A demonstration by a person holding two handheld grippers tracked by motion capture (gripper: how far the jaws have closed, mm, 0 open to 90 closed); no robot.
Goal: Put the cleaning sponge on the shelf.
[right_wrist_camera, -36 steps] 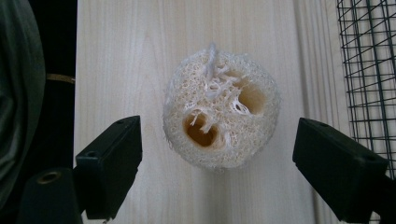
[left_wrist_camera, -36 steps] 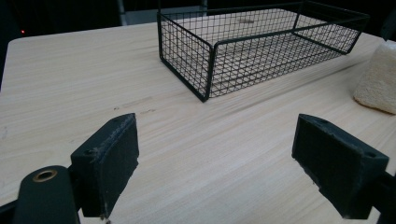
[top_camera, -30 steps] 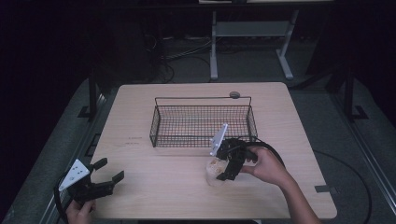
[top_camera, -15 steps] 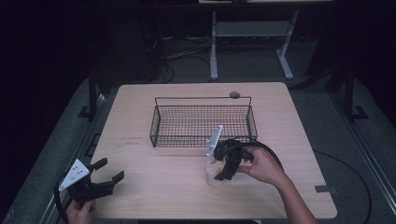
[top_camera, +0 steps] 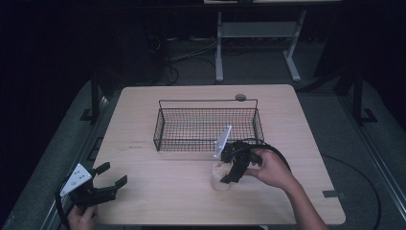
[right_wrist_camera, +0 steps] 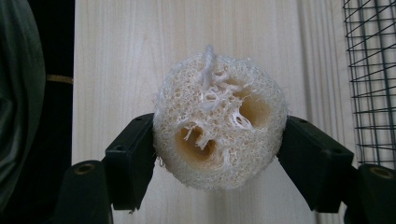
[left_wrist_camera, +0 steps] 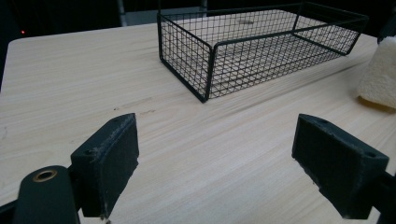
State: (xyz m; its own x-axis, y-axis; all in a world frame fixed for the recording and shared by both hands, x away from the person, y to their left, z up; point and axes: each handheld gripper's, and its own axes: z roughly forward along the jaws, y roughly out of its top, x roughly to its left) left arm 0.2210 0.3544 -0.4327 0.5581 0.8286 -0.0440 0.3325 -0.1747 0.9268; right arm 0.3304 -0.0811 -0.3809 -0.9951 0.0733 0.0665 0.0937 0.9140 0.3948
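My right claw (right_wrist_camera: 219,149) is clamped on the loofah (right_wrist_camera: 219,121) just beside the empty wire basket (top_camera: 165,125), so dropping it in looks left, while my left claw (left_wrist_camera: 229,163) waits spread apart

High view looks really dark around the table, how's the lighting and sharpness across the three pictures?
High view: table lit, surroundings nearly black, slightly soft. Left gripper view: wire basket sharp, near fingers a bit soft. Right gripper view: loofah bright and crisp, left edge dark.
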